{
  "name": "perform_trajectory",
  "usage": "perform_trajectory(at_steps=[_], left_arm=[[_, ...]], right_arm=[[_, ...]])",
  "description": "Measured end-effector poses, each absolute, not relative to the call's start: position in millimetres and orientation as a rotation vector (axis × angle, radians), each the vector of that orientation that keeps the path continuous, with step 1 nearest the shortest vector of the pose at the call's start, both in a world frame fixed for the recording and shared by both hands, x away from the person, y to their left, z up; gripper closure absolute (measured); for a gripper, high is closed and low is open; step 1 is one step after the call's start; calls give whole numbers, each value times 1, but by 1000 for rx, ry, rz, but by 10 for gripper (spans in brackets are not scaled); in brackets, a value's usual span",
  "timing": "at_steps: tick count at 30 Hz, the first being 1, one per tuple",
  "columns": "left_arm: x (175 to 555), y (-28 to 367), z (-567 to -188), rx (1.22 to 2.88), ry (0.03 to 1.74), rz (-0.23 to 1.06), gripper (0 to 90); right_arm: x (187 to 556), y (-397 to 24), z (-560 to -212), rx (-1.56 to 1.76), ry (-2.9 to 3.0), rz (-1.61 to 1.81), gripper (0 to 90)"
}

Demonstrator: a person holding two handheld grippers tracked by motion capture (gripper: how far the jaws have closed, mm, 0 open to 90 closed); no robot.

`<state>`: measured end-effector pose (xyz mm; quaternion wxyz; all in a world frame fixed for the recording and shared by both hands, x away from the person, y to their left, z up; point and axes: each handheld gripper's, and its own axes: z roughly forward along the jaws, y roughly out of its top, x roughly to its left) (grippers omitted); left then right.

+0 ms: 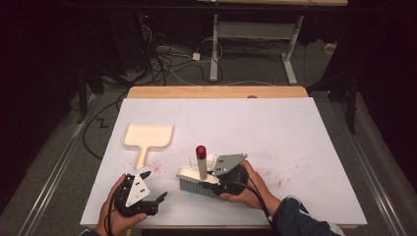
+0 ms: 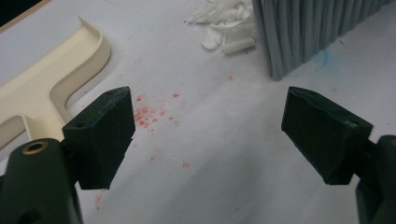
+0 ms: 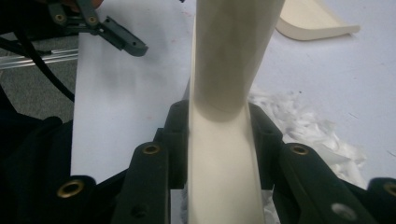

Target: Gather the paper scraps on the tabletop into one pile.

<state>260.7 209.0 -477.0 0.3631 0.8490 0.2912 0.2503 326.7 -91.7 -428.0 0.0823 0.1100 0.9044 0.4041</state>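
Right gripper (image 1: 212,178), lower centre of the high view, was clamped on the brush (image 1: 197,181); in the right gripper view both jaws pressed the cream brush body from either side, w/ the handle (image 3: 233,56) running up the middle of the frame. In the high view the brush sat on the white table (image 1: 295,137) just below centre, grey bristles facing the bottom edge, handle standing upright w/ a red cap (image 1: 200,150) on top.

A small pile of white shreds (image 1: 210,160) lay just behind the brush; same shreds (image 3: 303,128) showed at right of the handle in the right gripper view, and at top centre of the left gripper view, touching the bristles (image 2: 303,32).

Left gripper (image 1: 153,186), lower left of the high view, was open w/ nothing between the jaws; the left gripper view showed bare table and red specks (image 2: 152,114) in the gap.

Cream dustpan (image 1: 146,137) lay flat at centre-left of the high view, handle toward the bottom edge, near the left gripper but apart from it. Red specks (image 1: 156,167) were scattered just right of the dustpan handle, more at the table's right part (image 1: 279,182).
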Motion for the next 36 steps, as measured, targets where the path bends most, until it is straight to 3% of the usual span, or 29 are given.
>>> perform_trajectory(at_steps=[23,36], left_arm=[[261,203,-478,2216,720,635,165],[261,203,-478,2216,717,634,165]], right_arm=[[331,-145,-376,530,2454,1281,678],[362,-172,-402,781,2303,1000,678]])
